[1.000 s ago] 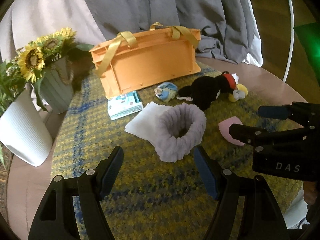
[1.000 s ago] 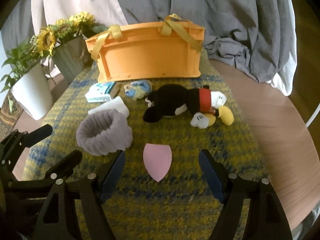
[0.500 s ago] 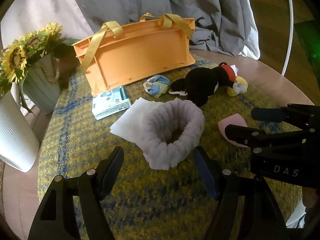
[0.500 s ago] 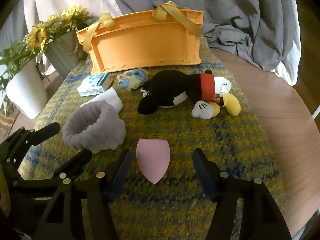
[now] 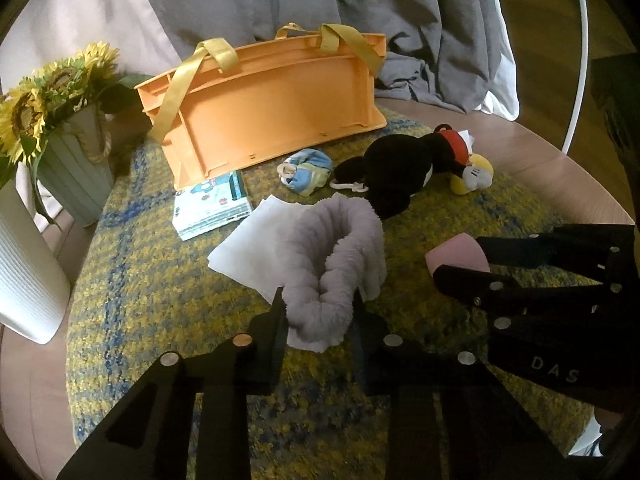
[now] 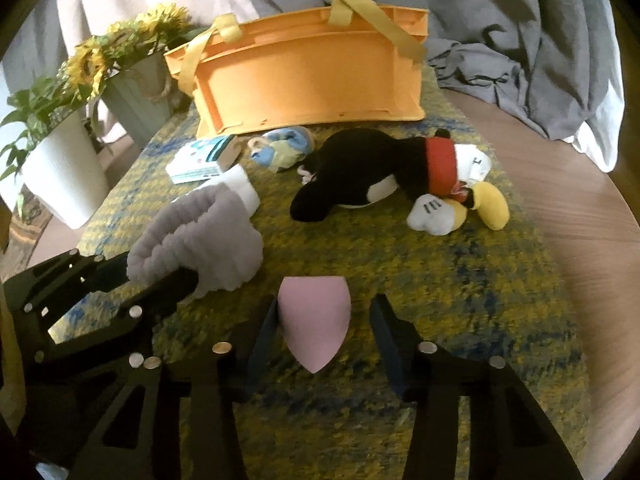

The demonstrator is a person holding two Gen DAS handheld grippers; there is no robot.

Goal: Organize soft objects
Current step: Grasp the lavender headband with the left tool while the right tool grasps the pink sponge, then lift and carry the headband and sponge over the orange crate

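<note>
left tool (image 5: 319, 312) on squeezed headband (image 5: 336, 256)

We are looking through two fisheye lenses that are bending straight edges, so the orange basket (image 5: 272, 120) is bowing outward and black vignetting is closing in on every corner. Soft daylight is coming in from the left, brightening the white planter (image 6: 64, 168) almost to glare, while the right side is falling dimmer. The black gripper frames in the foreground are sinking into near-silhouette. The woven yellow-and-blue mat (image 6: 440, 280) is smearing into blur toward the lower edge, and overall detail is looking soft and slightly grainy.
</note>
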